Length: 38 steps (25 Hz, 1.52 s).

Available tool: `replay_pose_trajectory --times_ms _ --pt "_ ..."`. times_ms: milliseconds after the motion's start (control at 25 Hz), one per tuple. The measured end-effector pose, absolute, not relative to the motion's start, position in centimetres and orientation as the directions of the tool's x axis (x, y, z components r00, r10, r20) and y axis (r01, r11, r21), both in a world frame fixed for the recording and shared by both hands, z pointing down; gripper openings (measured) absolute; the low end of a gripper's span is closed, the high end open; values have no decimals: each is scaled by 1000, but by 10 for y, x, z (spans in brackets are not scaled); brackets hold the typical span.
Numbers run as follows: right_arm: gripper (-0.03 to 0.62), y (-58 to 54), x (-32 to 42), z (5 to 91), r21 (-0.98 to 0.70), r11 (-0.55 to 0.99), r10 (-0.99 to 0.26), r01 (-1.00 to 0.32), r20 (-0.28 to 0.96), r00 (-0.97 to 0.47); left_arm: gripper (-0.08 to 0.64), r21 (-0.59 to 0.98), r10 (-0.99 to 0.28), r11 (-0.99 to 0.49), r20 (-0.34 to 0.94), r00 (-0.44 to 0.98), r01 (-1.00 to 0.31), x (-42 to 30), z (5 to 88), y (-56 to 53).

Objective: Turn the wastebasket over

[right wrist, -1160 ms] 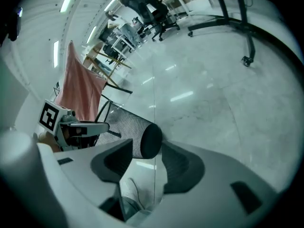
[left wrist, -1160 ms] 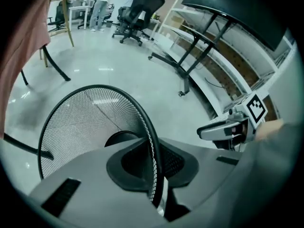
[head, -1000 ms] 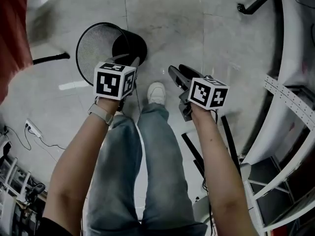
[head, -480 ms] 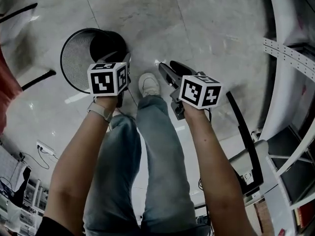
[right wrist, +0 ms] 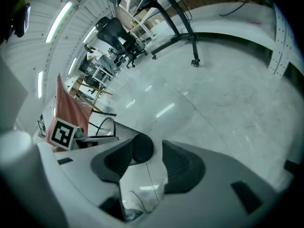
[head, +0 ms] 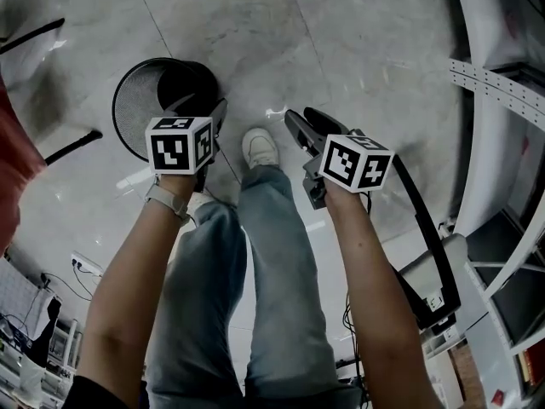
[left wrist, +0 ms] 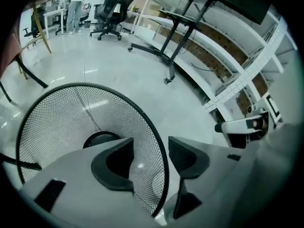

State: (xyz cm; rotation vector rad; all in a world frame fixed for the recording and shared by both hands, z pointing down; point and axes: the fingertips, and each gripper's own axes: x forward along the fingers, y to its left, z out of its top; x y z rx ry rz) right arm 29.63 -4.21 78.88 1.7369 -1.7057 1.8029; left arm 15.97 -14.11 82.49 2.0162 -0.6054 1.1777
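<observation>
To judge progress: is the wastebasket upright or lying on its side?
On its side: the wastebasket rests on the floor, mouth facing sideways, dark base level with it.

floor: glossy pale grey stone tiles under me, streaked with light reflections | my right: white perforated metal shelving | ahead: black wheeled desk frame, black swivel office chair | my left: white power strip

The round black wire-mesh wastebasket rests on the pale tiled floor. A white shoe stands just right of it, with white perforated metal shelving well right.
</observation>
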Motion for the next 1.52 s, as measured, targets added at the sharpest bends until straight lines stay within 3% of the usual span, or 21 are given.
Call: replay_pose_trajectory --times_ms 160,240,360,440,640,840,1520 --pt "196 -62 282 755 -650 -290 -648 -703 673 -355 235 385 -67 -596 851 522 -704 142 790 -151" --pt "137 -74 274 726 -657 -245 -679 -713 642 -358 217 413 -93 -572 826 556 -709 133 760 -158" --pt "34 -86 257 672 -666 -177 -709 -725 597 -375 91 465 -150 -525 774 615 -713 117 701 -164" --pt "11 -93 244 633 -673 -117 -729 -730 558 -397 29 524 -196 -478 718 667 -705 108 656 -165" --pt "11 -149 210 538 -656 84 -778 -750 428 -461 14 555 -345 -535 544 765 -637 86 539 -193" --pt "11 -155 159 432 -605 219 -779 -766 365 -511 14 540 -407 -592 440 800 -598 47 413 -177" --pt "11 -196 59 141 -436 544 -753 -717 123 -646 14 393 -696 -610 151 702 -688 -72 108 -192"
